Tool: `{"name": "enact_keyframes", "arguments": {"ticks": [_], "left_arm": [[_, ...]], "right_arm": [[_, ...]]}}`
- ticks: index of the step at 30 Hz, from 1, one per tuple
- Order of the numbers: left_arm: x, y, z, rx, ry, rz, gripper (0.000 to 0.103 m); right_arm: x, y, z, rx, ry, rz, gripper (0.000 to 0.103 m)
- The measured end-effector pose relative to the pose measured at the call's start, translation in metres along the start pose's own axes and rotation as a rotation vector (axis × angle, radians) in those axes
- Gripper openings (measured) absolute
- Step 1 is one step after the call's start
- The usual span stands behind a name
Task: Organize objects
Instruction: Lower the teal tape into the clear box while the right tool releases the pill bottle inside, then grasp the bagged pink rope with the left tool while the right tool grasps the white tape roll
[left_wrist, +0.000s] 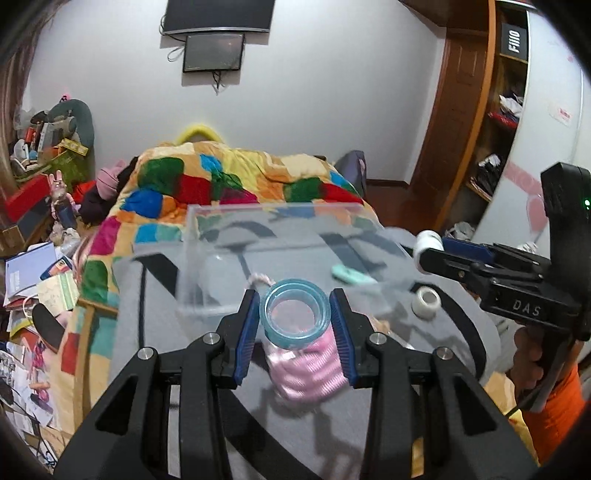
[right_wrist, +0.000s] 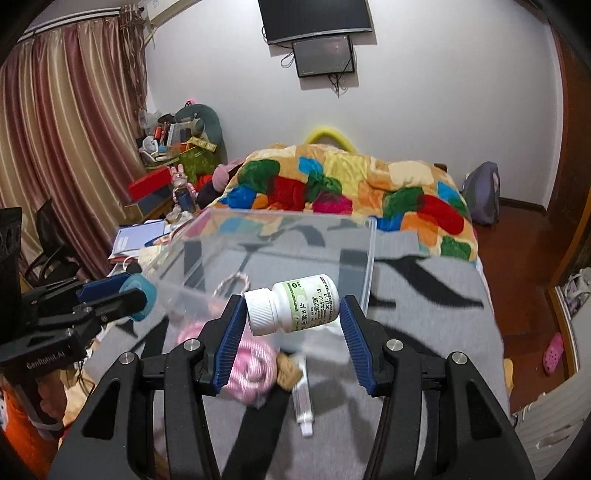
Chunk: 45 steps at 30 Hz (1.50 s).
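A: Translucent blue tape roll (left_wrist: 294, 314) sits pinched between the left gripper (left_wrist: 294, 325) pads, above the grey blanket (left_wrist: 317, 435), near the clear plastic box (left_wrist: 258, 236). Light, stiff ring; holding across the rim looks right.

B: Right view: the right gripper (right_wrist: 291, 323) clamps a white pill bottle with a green label (right_wrist: 295, 304) sideways, cap to base. Slick plastic, probably light; it could swivel.

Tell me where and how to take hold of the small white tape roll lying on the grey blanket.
Grip the white tape roll across its outer wall, coming from above. It lies flat with its hole facing up, so the round sides are free all around. Both tools are full now: left holds blue tape, right a pill bottle.
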<state>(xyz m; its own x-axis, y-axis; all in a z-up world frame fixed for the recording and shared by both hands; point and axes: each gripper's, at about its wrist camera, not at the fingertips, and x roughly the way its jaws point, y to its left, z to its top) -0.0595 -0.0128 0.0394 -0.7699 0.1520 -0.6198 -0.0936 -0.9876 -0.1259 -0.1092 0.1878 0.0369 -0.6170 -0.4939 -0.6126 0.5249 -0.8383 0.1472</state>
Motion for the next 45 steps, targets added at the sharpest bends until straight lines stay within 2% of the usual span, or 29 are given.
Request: {"name": "enact_keyframes", "arguments": {"ticks": [8, 17, 25, 33, 35, 37, 40, 45], "left_arm": [[0.03, 0.027, 0.026, -0.027, 0.044, 0.042, 0.039], [0.093, 0.041, 0.029, -0.008, 0.187, 0.081, 0.039], [0.113, 0.036, 0.025, 0.026, 0.228, 0.091, 0.039], [0.106, 0.031, 0.023, 0.037, 0.23, 0.093, 0.04], [0.094, 0.027, 0.024, 0.043, 0.21, 0.093, 0.044], [0.082, 0.024, 0.024, 0.054, 0.181, 0.099, 0.055], [0.059, 0.02, 0.019, 0.061, 0.132, 0.092, 0.065], [0.035, 0.015, -0.004, 0.063, 0.126, 0.063, 0.066]], "right_arm": [[0.028, 0.006, 0.029, -0.043, 0.006, -0.041, 0.049], [0.092, 0.005, 0.032, -0.063, 0.153, -0.058, 0.049], [0.128, 0.005, 0.02, -0.081, 0.264, -0.059, 0.049], [0.121, 0.007, 0.02, -0.084, 0.268, -0.032, 0.049], [0.112, 0.006, 0.021, -0.088, 0.258, -0.022, 0.049], [0.102, 0.006, 0.021, -0.092, 0.241, -0.022, 0.049], [0.079, 0.003, 0.017, -0.098, 0.199, -0.018, 0.05], [0.046, 0.0, -0.004, -0.095, 0.162, -0.009, 0.05]]}}
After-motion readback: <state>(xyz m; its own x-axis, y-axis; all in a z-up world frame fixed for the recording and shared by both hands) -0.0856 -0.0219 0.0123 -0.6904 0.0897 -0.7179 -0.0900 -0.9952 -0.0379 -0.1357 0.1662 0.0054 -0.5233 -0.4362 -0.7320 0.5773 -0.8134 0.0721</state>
